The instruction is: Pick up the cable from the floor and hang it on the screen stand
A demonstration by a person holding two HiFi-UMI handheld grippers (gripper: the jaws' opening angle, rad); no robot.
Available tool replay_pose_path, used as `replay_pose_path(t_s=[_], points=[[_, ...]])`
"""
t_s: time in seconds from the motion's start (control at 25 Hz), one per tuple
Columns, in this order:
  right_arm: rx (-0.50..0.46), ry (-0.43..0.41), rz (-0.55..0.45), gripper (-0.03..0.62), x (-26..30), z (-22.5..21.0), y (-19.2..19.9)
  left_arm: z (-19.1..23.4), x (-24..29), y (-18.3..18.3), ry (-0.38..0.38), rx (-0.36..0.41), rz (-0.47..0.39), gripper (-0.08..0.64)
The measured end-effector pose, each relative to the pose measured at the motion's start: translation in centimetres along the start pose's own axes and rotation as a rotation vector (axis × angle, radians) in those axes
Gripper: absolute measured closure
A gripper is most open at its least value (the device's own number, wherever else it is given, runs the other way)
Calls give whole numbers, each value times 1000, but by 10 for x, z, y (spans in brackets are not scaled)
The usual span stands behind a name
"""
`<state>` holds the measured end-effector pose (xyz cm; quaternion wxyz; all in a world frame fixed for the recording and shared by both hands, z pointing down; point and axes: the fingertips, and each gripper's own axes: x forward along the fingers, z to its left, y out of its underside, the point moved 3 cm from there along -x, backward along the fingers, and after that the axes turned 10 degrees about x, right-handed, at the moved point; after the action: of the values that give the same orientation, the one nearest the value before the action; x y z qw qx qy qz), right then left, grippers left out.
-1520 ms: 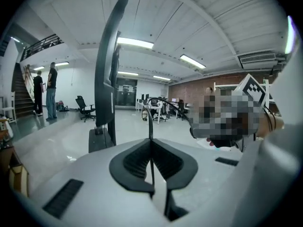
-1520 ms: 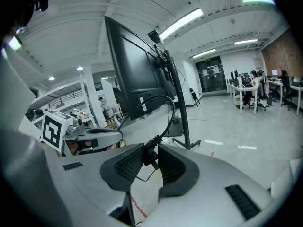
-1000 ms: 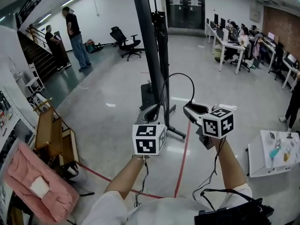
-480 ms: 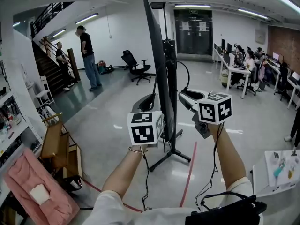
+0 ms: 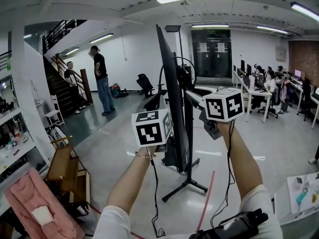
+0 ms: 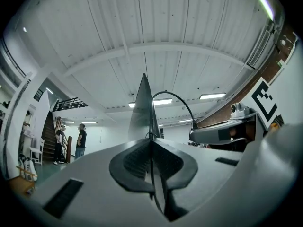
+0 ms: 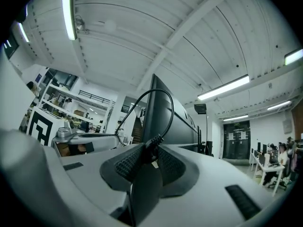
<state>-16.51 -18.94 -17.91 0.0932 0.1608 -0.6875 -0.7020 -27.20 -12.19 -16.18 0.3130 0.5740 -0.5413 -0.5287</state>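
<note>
A thin black cable (image 5: 185, 59) arcs between my two grippers, just by the top of the dark screen (image 5: 169, 83), which I see edge-on on its black stand (image 5: 188, 182). My left gripper (image 5: 154, 101) is shut on the cable (image 6: 177, 98), which runs as a thin line between its pads (image 6: 135, 157). My right gripper (image 5: 192, 93) is shut on the cable's ribbed plug end (image 7: 154, 143). Both are held high, one on each side of the screen (image 7: 163, 112). From the left gripper view the right gripper (image 6: 222, 134) shows at the right.
Two people (image 5: 99, 78) stand by the stairs at the back left. A wooden rack (image 5: 67, 168) and a pink cushion (image 5: 35, 208) sit at the near left. Desks with seated people (image 5: 264, 88) fill the right. A red floor line (image 5: 207, 198) runs near the stand.
Both grippers have risen with the cable from near the stand's lower part up to the level of the screen's top. The head view has tilted upward.
</note>
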Motion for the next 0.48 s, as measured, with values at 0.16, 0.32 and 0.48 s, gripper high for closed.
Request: replay_pose_path(t_s=[0.16, 0.32, 0.48], points=[[-38, -2, -21, 494, 15, -4, -33, 16, 16, -25, -28, -1, -22, 545], [-64, -22, -43, 492, 25, -12, -66, 29, 31, -56, -64, 21, -42, 545], [-81, -42, -65, 494, 41, -20, -91, 44, 50, -79, -110, 31, -65, 545]])
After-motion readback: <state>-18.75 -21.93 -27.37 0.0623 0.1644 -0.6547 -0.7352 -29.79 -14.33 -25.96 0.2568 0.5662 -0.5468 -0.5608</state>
